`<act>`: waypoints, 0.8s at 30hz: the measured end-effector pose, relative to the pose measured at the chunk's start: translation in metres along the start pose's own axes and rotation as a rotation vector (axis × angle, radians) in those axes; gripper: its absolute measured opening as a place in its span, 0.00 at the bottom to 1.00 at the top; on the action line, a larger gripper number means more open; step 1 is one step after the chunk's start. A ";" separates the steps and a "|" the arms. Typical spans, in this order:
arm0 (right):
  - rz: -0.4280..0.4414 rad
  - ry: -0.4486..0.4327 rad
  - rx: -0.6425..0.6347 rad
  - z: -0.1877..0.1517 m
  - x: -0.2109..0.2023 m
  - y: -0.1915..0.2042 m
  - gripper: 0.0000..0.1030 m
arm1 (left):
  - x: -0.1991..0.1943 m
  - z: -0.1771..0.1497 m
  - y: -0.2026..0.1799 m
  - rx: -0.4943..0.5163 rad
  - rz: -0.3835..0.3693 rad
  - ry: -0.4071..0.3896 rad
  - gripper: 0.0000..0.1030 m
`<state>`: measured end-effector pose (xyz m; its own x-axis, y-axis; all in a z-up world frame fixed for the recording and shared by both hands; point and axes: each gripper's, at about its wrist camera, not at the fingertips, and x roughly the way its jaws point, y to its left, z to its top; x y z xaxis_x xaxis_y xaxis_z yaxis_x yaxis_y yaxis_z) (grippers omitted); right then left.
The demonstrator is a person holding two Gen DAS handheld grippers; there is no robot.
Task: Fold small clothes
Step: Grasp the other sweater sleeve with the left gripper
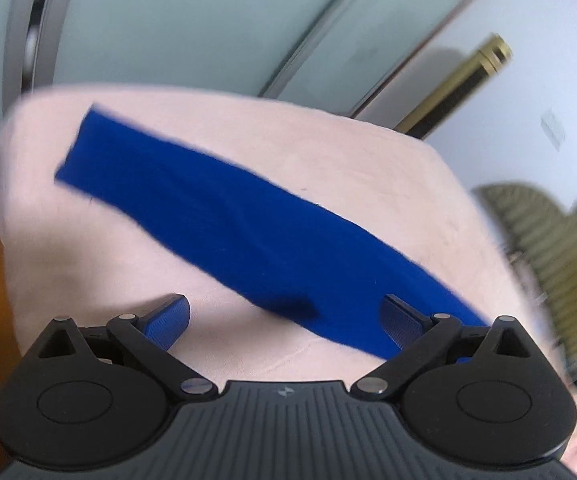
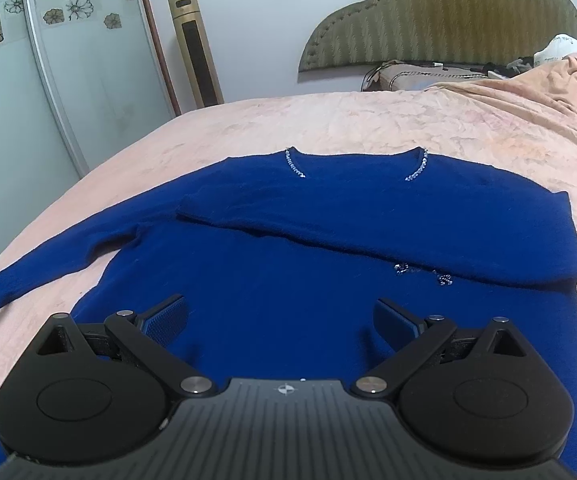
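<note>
1. One sleeve fold appears complete. In the right wrist view, the blue sweater [image 2: 272, 280] lies flat on the pink bedspread [image 2: 328, 124], neckline away from the camera. The right-hand sleeve [image 2: 368, 220] is laid across the chest, its cuff ending near the left shoulder.
2. One sleeve remains unfolded. The left-hand sleeve [image 2: 56, 264] extends outward over the bedspread toward the edge of the bed. The left wrist view shows this same sleeve [image 1: 216, 216] as a long diagonal band, with slight motion blur.
3. Left gripper [image 1: 284, 316]: jaws spread wide, holding nothing. It hovers over the near end of the extended sleeve; whether the right fingertip touches the fabric cannot be determined.
4. Right gripper [image 2: 280, 316]: jaws released, holding nothing, positioned above the lower body of the sweater.
5. Judged remaining work: fold the extended sleeve across the chest, then fold the body from hem toward neckline. The task is estimated at an early-to-middle stage.
</note>
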<state>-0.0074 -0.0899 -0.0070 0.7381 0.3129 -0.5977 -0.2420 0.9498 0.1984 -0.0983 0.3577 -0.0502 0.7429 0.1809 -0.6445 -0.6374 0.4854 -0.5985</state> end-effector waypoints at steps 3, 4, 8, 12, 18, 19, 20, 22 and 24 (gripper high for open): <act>0.001 0.006 -0.001 0.000 0.002 0.002 0.98 | -0.001 0.013 0.020 -0.127 -0.066 -0.027 0.98; 0.001 0.009 -0.002 -0.001 0.003 0.003 0.98 | 0.000 0.017 0.027 -0.171 -0.088 -0.034 0.98; 0.001 0.019 -0.008 -0.001 0.007 0.007 0.98 | 0.004 0.030 0.044 -0.284 -0.134 -0.076 0.97; -0.001 0.030 -0.009 -0.001 0.010 0.007 0.98 | 0.002 0.039 0.051 -0.342 -0.095 -0.136 0.75; 0.001 0.041 -0.013 -0.001 0.014 0.009 0.98 | 0.015 0.041 0.050 -0.377 -0.024 -0.125 0.14; 0.001 0.043 -0.014 -0.001 0.014 0.009 0.98 | 0.015 0.041 0.046 -0.360 -0.016 -0.130 0.11; 0.002 0.044 -0.013 -0.001 0.015 0.009 0.98 | 0.013 0.041 0.042 -0.330 -0.005 -0.142 0.10; 0.003 0.044 -0.014 0.000 0.015 0.009 0.98 | 0.008 0.042 0.021 -0.218 0.024 -0.187 0.10; -0.002 0.041 -0.015 0.000 0.014 0.008 0.98 | 0.005 0.041 -0.013 -0.052 0.022 -0.229 0.10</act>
<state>0.0012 -0.0775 -0.0135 0.7120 0.3105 -0.6298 -0.2501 0.9502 0.1857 -0.0779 0.3875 -0.0259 0.7520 0.3828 -0.5366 -0.6591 0.4359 -0.6128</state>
